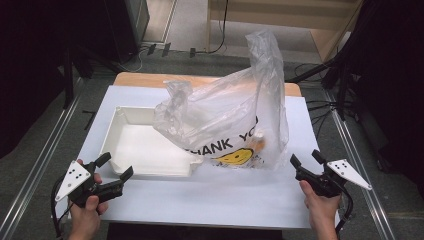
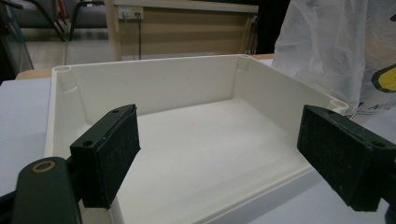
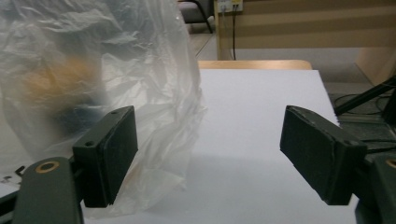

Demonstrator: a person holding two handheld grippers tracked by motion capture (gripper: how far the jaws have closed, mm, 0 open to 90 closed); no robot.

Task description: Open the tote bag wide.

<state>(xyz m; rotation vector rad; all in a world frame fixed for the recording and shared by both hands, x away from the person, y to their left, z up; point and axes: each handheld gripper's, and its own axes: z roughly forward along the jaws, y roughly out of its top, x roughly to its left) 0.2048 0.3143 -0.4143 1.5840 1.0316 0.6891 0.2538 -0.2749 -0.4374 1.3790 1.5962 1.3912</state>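
A clear plastic bag [image 1: 235,115] printed with "THANK YOU" and a yellow smiley stands in the middle of the white table [image 1: 210,192], with orange things inside. It leans partly over a shallow white tray [image 1: 145,142] to its left. My left gripper [image 1: 116,169] is open at the tray's near left corner, jaws wide apart in front of the tray [image 2: 196,149]. My right gripper [image 1: 306,158] is open just right of the bag [image 3: 84,74], nothing between its jaws.
A wooden table edge [image 1: 145,78] shows behind the white surface. Metal rails [image 1: 40,165] run along both sides. Cables and dark stands [image 1: 335,75] lie on the floor at the back right. A wooden cabinet [image 1: 310,15] stands beyond.
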